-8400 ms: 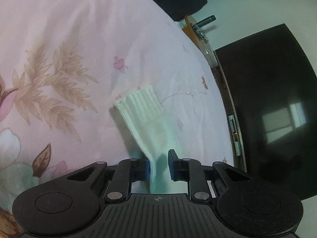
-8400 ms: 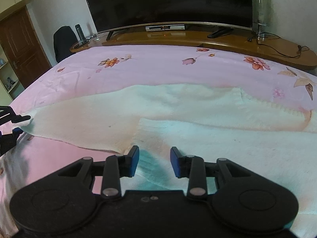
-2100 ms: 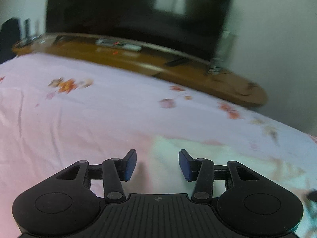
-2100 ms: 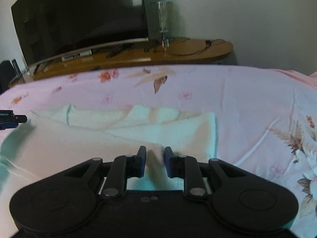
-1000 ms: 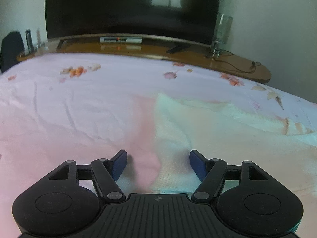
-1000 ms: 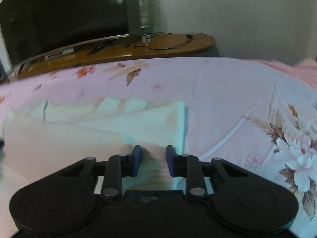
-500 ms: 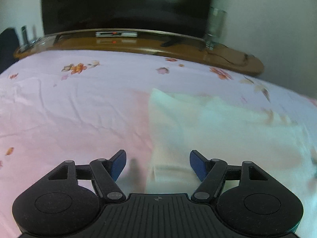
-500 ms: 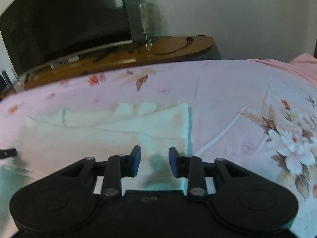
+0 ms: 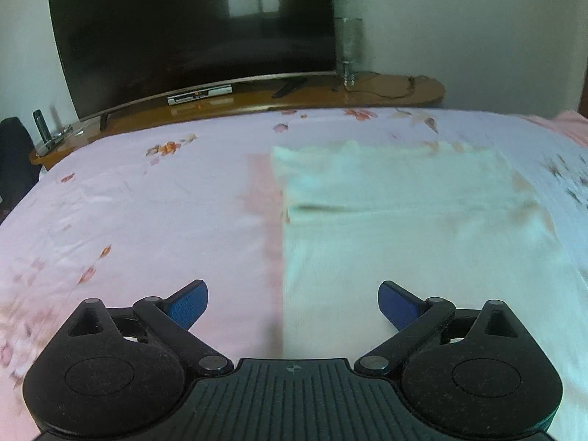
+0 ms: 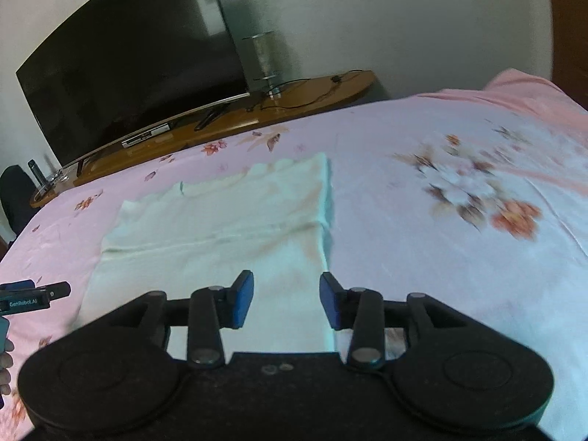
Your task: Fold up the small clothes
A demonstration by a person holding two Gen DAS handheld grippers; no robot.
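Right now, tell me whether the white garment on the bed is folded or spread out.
Folded. The white garment lies as a neat rectangle on the pink bedsheet, with a layer edge crossing it; neither gripper holds it.

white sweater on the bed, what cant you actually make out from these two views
- White sweater: its near end is hidden behind the left claw in the left wrist view and behind the right claw in the right wrist view.
- Its knit and folded edges: smeared by motion blur in both views.
- Bedsheet flower print: blurred in the right wrist view.
- Items on the wooden TV stand: too small and soft to identify.
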